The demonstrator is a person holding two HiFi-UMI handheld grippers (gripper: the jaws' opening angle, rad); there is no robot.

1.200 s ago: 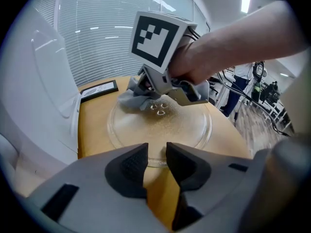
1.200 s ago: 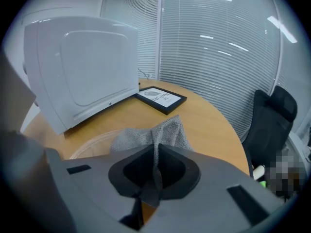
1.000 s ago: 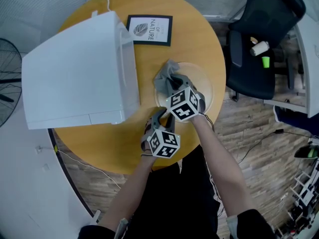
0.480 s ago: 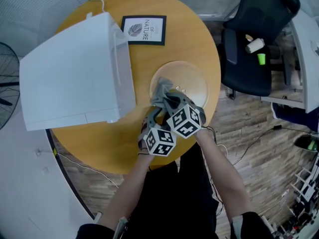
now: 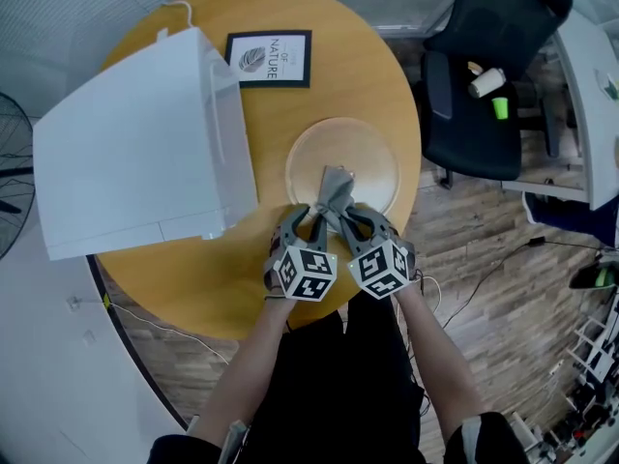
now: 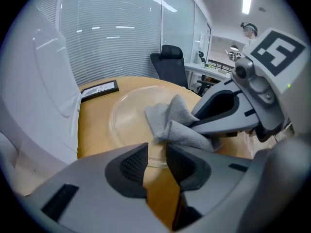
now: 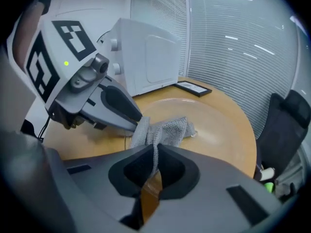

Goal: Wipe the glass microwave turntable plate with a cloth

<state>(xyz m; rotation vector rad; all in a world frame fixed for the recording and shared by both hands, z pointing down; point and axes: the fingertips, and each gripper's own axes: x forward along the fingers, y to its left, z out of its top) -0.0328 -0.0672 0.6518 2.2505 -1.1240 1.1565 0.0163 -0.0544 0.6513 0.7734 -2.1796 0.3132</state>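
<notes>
The round wooden table (image 5: 372, 75) carries a white microwave (image 5: 135, 153) on its left half. A framed leaf print (image 5: 270, 58) lies near the far edge. The glass microwave turntable plate (image 5: 363, 153) lies flat toward the right edge, its near rim close to the table's near edge.

A grey cloth (image 5: 335, 189) is bunched on the near part of the plate and trails over the near rim. The right gripper (image 5: 344, 218) has its jaws closed on a fold of the cloth. In the right gripper view the fabric (image 7: 165, 130) is pinched between the right gripper's (image 7: 155, 152) pads and spreads forward onto the glass (image 7: 214, 125).

The left gripper (image 5: 301, 217) sits just beside it on the left, at the plate's near rim. In the left gripper view its jaws stand a narrow slit apart with nothing between them. The plate's edge (image 6: 124, 130) and the cloth (image 6: 172, 123) lie just past the tips. A black office chair (image 5: 484, 75) stands beyond the table's right edge.
</notes>
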